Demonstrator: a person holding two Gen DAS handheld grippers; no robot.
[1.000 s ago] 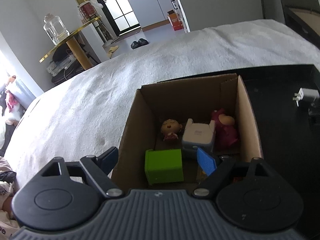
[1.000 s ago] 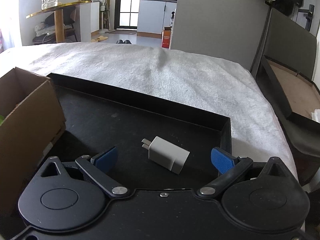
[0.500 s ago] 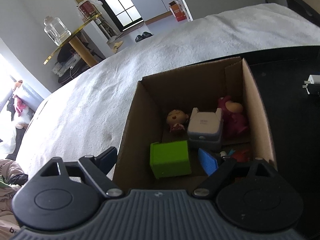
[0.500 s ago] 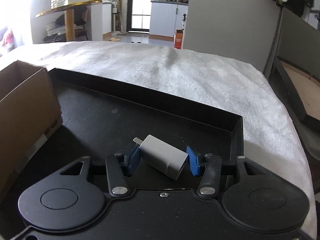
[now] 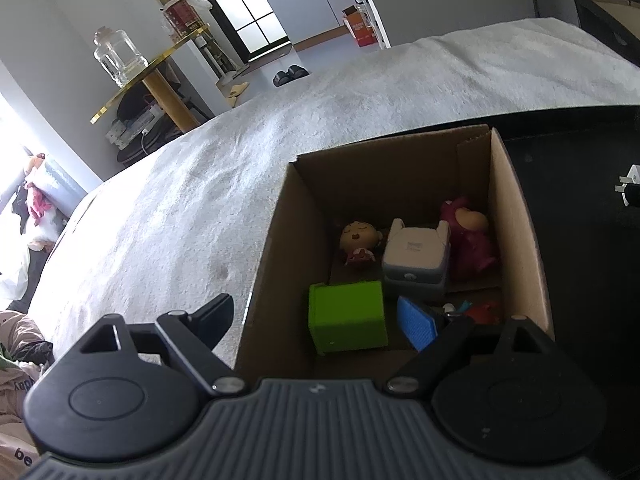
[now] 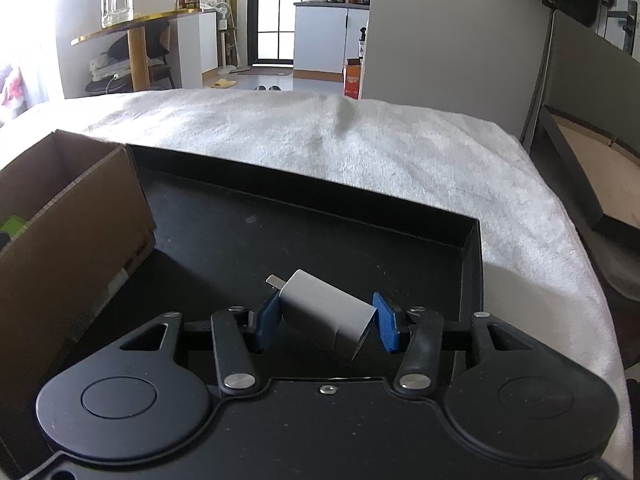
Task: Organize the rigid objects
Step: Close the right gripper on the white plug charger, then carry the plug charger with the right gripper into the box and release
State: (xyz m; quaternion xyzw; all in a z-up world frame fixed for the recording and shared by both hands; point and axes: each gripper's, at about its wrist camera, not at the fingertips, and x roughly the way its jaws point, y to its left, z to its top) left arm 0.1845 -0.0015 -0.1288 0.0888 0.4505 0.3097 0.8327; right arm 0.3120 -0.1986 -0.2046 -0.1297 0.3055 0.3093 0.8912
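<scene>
White charger [image 5: 633, 184] cut by frame edge; red toy [image 5: 482, 311] half-hidden.

**Daylight from the left, strong fisheye bend**

We see both views lit by daylight entering from the left: the window area [image 5: 16, 148] burns out to pure white in the left wrist view, and the same glare washes the upper left corner in the right wrist view. The white bedspread [image 6: 360, 152] reads bright and slightly overexposed. The black tray [image 6: 320, 232] swallows detail, and the inside of the cardboard box [image 5: 516, 240] lies in soft shade. We note a soft shadow on the bedspread beside the tray's right wall. Straight lines bow near the edges of both views. Focus is crisp at centre, with no motion blur.
</scene>
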